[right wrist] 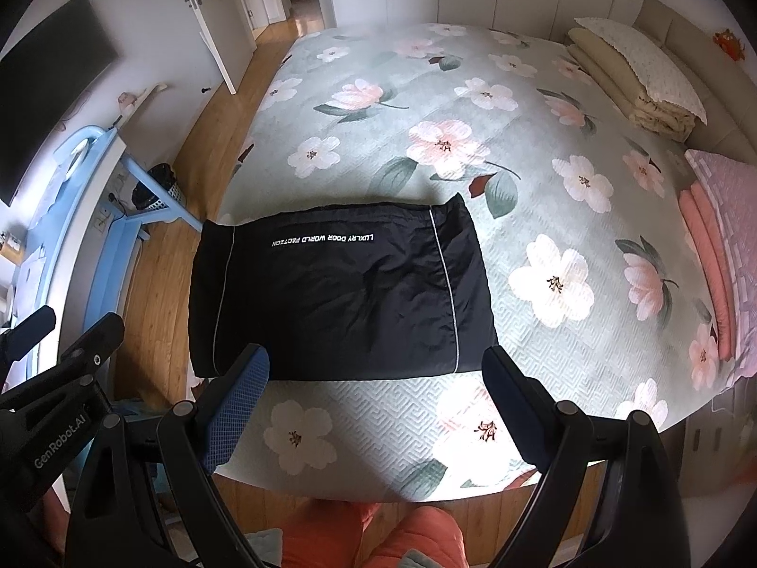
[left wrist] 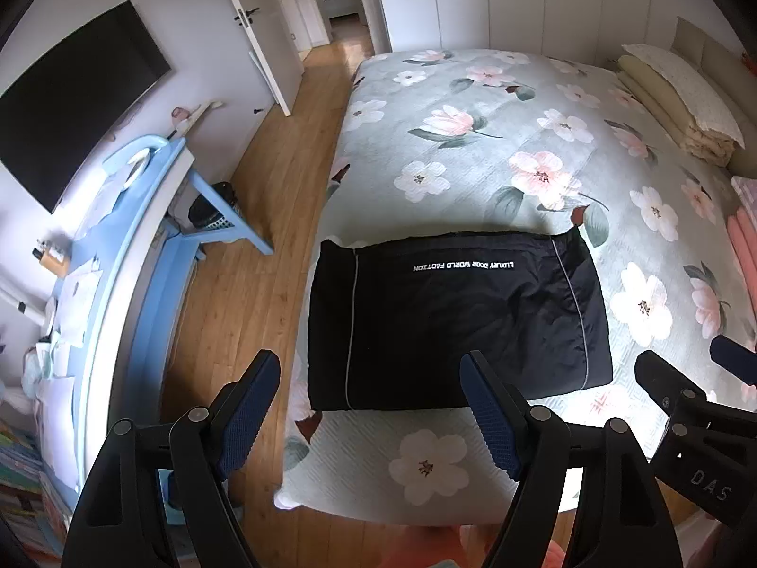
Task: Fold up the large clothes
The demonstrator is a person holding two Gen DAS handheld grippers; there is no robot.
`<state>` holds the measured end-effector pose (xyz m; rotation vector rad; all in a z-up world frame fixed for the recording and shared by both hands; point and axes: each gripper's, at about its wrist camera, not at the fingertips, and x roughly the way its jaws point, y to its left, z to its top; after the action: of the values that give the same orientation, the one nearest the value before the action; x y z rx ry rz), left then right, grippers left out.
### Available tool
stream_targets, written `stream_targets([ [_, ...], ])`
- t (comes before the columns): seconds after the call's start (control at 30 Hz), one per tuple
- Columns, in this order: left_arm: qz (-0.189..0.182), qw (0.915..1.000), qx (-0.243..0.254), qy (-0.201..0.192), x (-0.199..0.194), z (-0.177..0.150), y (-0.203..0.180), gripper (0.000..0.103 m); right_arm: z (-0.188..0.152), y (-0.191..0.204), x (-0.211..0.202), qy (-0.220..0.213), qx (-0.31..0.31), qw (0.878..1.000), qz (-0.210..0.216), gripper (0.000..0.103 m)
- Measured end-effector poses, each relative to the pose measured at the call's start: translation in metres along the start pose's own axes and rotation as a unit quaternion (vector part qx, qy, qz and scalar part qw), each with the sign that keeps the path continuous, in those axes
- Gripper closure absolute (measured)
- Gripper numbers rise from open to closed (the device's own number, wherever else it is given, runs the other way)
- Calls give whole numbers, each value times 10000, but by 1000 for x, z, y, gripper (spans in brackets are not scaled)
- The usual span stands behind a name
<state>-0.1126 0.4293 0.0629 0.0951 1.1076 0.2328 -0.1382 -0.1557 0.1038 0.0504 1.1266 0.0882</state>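
The black garment (left wrist: 454, 317) lies on the bed (left wrist: 544, 109) as a compact, squared-off rectangle, sitting near the bed's lower-left corner in both views. In the left wrist view it fills the centre of the frame; in the right wrist view it sits centre-left. Its edges look roughly aligned, the sleeves appear tucked out of sight, and a line of white lettering runs across the upper part, with a thin pale piping stripe down each side. A few soft creases show in the middle of the fabric, but no loose flaps hang out.

The left tool (left wrist: 371, 409) hangs above the near edge of the garment with its jaws spread wide and nothing between them. The right tool (right wrist: 378, 400) hangs likewise over the near edge, jaws wide apart and empty. Neither touches the cloth as far as the pictures show.

Judging from this, the folding of this piece looks essentially done: it reads as a finished bundle rather than a half-folded one. What might remain is one more fold in half to make it smaller, a smoothing of the central wrinkles, or moving it aside. At the right edge of both frames, folded bedding (right wrist: 709, 255) is stacked on the bed.
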Motion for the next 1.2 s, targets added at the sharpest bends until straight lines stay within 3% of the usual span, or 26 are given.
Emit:
stream_targets([
  [0.2,11,10000,40,19,3,1,1,23,-1,1,4,53,11,10000,0,10],
  [0.33,-49,10000,15,46,5,1,3,23,-3,6,3,-48,-176,9996,-226,10],
  [1.2,2,9999,-9,164,30,6,15,23,4,26,27,293,-293,9991,-116,10],
])
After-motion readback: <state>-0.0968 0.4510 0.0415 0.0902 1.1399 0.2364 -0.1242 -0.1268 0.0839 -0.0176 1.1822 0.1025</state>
